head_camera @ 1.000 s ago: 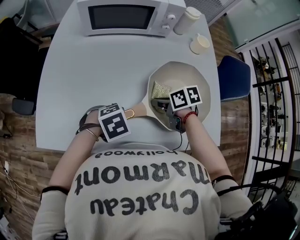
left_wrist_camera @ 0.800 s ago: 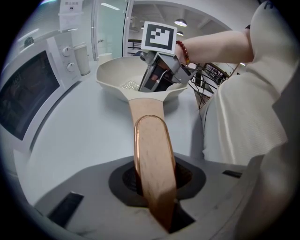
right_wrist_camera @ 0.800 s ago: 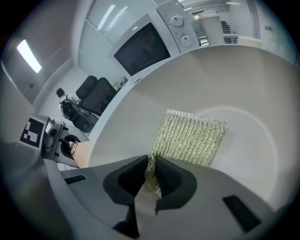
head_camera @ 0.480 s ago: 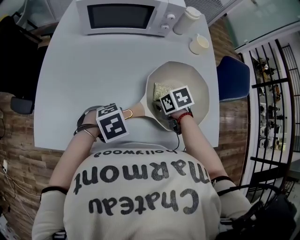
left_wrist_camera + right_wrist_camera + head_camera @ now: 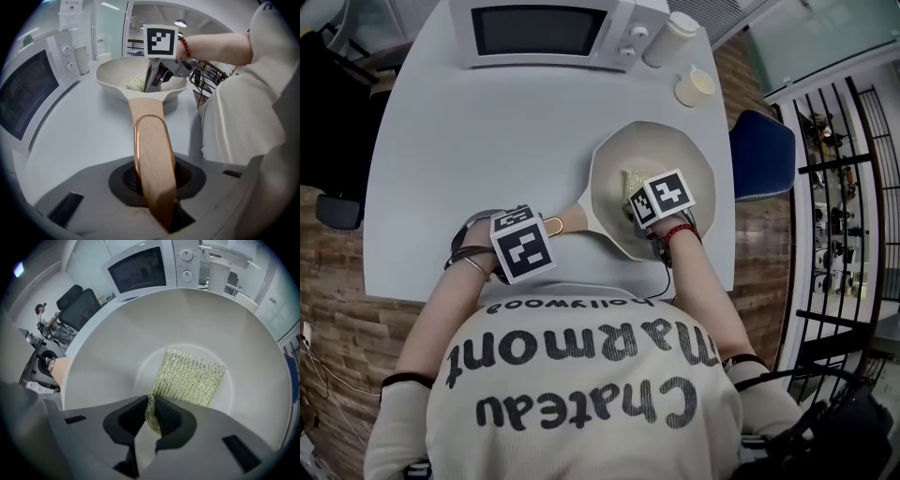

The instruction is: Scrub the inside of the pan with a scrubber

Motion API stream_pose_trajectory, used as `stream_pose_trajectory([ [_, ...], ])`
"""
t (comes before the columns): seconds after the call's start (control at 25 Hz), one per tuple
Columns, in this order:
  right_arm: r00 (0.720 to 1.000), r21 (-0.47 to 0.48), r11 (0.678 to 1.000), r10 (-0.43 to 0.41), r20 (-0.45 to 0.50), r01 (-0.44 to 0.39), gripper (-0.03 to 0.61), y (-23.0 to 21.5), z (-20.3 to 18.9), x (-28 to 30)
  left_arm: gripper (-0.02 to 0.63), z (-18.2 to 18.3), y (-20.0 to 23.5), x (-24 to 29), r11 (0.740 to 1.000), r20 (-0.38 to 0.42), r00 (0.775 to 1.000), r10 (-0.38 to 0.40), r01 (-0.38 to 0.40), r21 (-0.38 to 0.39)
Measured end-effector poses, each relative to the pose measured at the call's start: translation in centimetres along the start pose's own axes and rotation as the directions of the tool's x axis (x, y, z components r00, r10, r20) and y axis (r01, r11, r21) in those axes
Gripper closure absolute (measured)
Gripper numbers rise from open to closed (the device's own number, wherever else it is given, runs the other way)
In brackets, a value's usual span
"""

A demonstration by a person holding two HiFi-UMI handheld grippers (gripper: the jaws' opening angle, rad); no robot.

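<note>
While the pan (image 5: 609, 187) sits on the white tabletop (image 5: 487, 141), the left gripper (image 5: 157, 192) holds its wooden handle (image 5: 150, 140). Its fingers (image 5: 125, 177) are clenched tight on the handle, one on each side. The pan is wide and cream inside. It sits on the right side of the tabletop, close to the person.

The right gripper (image 5: 151, 413) points down into the pan. Its fingers (image 5: 126, 420) are pinching one edge of the scrubber (image 5: 192, 378). The scrubber is a shiny, yellow-green mesh square. The rest of it lies flat on the bottom of the pan, near the middle.

A microwave (image 5: 548, 33) stands at the far side of the tabletop. A tall white container (image 5: 666, 39) stands just beside the microwave. A small cup (image 5: 696, 87) sits between that container and the pan.
</note>
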State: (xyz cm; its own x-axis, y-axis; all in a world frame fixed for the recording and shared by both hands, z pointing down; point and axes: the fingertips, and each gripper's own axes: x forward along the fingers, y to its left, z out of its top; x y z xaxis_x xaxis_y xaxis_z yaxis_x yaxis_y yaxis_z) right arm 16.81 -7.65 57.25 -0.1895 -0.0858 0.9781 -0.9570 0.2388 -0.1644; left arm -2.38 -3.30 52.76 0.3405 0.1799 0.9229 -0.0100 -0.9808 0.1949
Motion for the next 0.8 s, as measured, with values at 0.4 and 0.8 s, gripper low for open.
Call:
stream_pose_trajectory([
  [0.4, 0.943, -0.079, 0.956, -0.293, -0.157, 0.284, 0.526, -6.2, -3.1, -1.4, 0.514, 0.2, 0.1, -0.4, 1.0, -0.023, 1.0, 0.002, -0.002, -0.002],
  [0.8, 0.88, -0.183, 0.894, -0.439, -0.182, 0.408, 0.525, -10.3, -4.6, -1.8, 0.512, 0.4, 0.2, -0.4, 1.0, -0.013, 1.0, 0.026, -0.026, -0.009],
])
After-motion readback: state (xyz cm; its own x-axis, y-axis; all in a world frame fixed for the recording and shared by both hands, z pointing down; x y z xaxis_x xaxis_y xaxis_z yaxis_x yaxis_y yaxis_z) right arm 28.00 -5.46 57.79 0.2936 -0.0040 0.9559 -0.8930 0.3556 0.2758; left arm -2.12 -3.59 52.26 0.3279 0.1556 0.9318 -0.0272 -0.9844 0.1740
